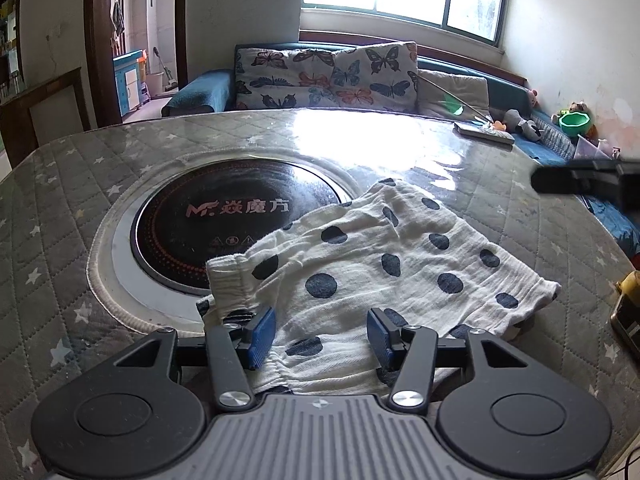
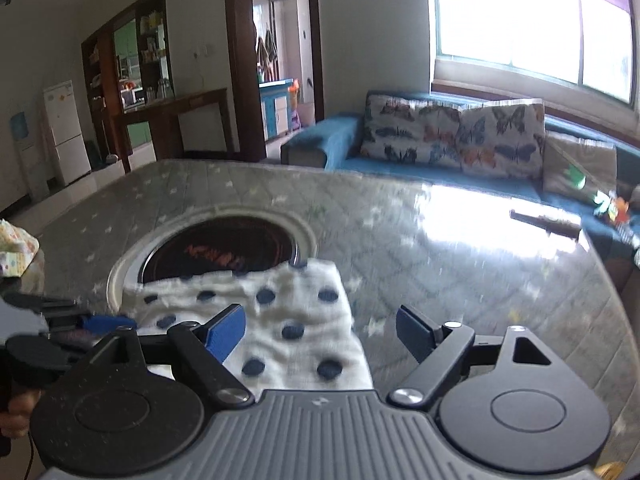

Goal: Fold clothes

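Spotted cloth lying in layers on the table, both tools standing apart over it

The cloth (image 1: 376, 264) shows overlapping layers, so at least one fold seems made; whether more remains is unclear. Left tool (image 1: 322, 338) hovers over its near edge, right tool (image 2: 320, 334) above its right edge; neither grips it

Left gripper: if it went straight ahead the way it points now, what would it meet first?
Most likely the polka-dot garment: the open left gripper already has the cloth between its fingers. Beyond lies the round cooktop set in the table. Height above the cloth is unclear.
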Demonstrator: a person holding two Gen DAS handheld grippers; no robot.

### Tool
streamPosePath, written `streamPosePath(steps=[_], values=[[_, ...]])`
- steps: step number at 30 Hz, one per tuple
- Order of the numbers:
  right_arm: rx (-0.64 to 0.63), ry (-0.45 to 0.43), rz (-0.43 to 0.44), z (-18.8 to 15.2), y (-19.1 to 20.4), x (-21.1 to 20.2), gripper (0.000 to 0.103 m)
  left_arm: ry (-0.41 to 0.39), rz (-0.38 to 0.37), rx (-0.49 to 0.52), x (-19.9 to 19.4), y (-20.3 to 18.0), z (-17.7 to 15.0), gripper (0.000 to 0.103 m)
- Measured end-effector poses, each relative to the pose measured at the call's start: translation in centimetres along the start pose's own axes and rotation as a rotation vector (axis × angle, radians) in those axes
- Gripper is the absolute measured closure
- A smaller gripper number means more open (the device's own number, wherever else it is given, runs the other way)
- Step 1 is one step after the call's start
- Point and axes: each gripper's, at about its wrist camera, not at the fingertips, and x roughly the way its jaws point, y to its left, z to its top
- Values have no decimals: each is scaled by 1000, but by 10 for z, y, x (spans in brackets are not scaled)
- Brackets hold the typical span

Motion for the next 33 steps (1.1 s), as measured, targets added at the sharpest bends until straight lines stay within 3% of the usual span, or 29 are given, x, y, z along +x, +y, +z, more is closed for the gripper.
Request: streamPosePath(steps=[3, 9, 17, 24, 33], values=[[-14, -24, 1, 16, 1, 6, 18, -3, 1, 2, -4, 1, -1, 49], [-64, 32, 22, 16, 14, 46, 20, -4, 3, 4, -10, 7, -3, 48], [-105, 104, 51, 11, 30, 101, 31, 5, 6, -17, -13, 18, -7, 47], [-102, 175, 28, 0, 24, 121, 40, 18, 7, -46, -13, 30, -8, 46], [-90, 196, 2, -7, 9, 109, 36, 18, 2, -79, -19, 35, -12, 43]])
